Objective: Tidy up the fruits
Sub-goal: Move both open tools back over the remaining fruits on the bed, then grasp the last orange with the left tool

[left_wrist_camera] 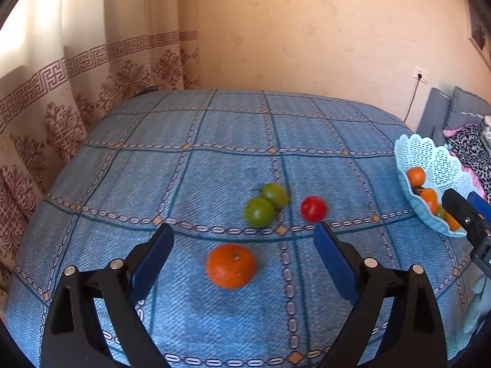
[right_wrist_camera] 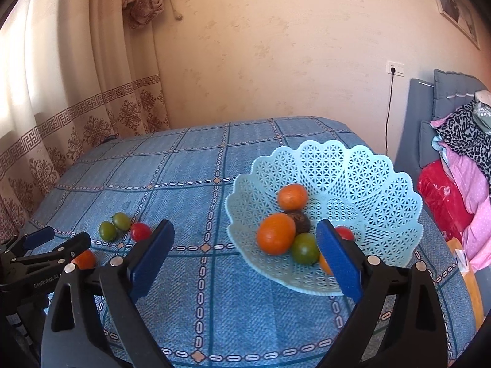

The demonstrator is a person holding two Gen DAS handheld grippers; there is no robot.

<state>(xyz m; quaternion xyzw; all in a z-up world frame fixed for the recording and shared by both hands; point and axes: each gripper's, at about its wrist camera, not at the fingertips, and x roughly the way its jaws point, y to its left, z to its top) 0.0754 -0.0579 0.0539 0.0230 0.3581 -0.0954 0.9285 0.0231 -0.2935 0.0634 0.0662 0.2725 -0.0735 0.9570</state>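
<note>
An orange tangerine [left_wrist_camera: 230, 265] lies on the blue tablecloth between the open fingers of my left gripper [left_wrist_camera: 244, 228], which is empty. Two green tomatoes [left_wrist_camera: 265, 204] and a red tomato [left_wrist_camera: 313, 208] lie just beyond. The light blue lattice basket [right_wrist_camera: 368, 184] holds oranges [right_wrist_camera: 275, 233], a green tomato [right_wrist_camera: 304, 247], a dark fruit [right_wrist_camera: 299, 220] and a red tomato [right_wrist_camera: 345, 232]. My right gripper [right_wrist_camera: 244, 228] is open and empty, just in front of the basket. The left gripper shows in the right wrist view [right_wrist_camera: 46, 245], over the tangerine [right_wrist_camera: 84, 259].
The table [left_wrist_camera: 122, 168] is covered by a blue patterned cloth. A curtain [left_wrist_camera: 46, 92] hangs at the left and a wall stands behind. A grey sofa with piled clothes [right_wrist_camera: 460, 168] stands at the right, close to the basket. A cord [right_wrist_camera: 389, 107] hangs from a wall socket.
</note>
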